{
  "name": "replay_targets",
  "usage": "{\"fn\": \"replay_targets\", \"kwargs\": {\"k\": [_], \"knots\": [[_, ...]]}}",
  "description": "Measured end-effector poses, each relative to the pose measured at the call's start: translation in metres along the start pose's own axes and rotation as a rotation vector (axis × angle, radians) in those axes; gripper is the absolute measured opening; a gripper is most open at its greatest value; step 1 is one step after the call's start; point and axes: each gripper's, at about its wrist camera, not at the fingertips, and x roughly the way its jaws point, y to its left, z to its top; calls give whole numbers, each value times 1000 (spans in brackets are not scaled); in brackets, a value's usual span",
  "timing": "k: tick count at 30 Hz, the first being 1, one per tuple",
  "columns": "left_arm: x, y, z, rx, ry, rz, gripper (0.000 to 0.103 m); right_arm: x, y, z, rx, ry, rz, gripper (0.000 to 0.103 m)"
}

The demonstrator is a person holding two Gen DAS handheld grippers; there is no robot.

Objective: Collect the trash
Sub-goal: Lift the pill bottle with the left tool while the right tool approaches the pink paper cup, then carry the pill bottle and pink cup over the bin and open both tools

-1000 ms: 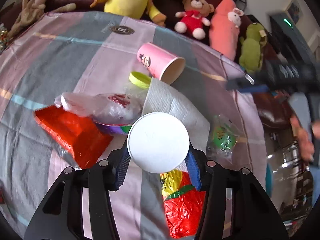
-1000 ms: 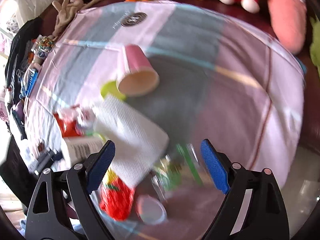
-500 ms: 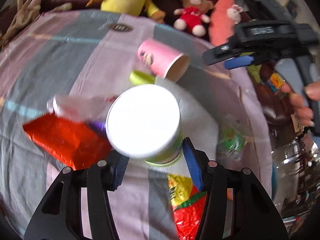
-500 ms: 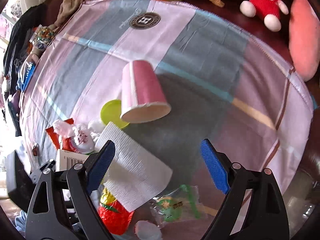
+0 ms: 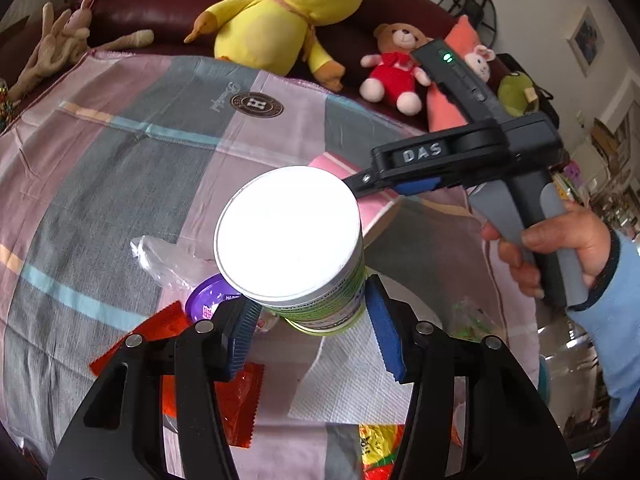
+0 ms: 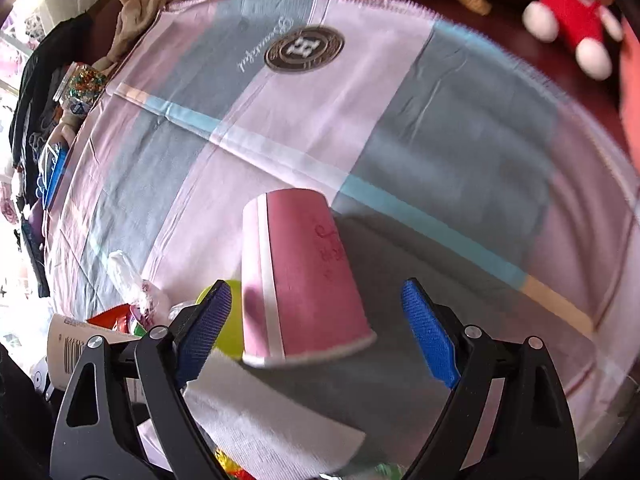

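plaid cloth surface, plush toys behind. my left hand-held gripper clamps the white tub, lifted. right hand-held gripper wide open, straddling the pink paper cup lying there; light, crushable, take mid-wall softly.

I read "DAS" in raised letters on the black body of the right gripper, seen from the left wrist. On the tablecloth, at the far side, sits a round dark badge with a large "H"; the script beside it is not legible to me. A barcode stands on the white container at near left; red writing on the pink cup is unreadable.
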Motion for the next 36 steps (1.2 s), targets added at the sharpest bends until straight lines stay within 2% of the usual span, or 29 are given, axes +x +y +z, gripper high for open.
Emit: {"fn": "replay_targets", "kwargs": {"k": [1, 3, 5, 11, 17, 28, 36], "knots": [[2, 0, 0, -2, 1, 0, 54, 4, -1, -1, 2, 6, 6, 81], [3, 1, -2, -4, 3, 1, 54, 13, -2, -5, 3, 19, 35, 64], [4, 0, -3, -6, 6, 2, 54, 7, -2, -10, 2, -9, 25, 61], [-9, -17, -8, 9, -10, -10, 54, -31, -5, -32, 8, -79, -5, 60], [-28, -55, -20, 71, -23, -55, 54, -86, -17, -80, 29, -149, -20, 60], [-36, -165, -61, 247, 26, -214, 54, -177, -82, -230, 225, -244, -87, 60], [-31, -254, -105, 381, 99, -293, 54, -222, -139, -352, 382, -330, -77, 60]]}}
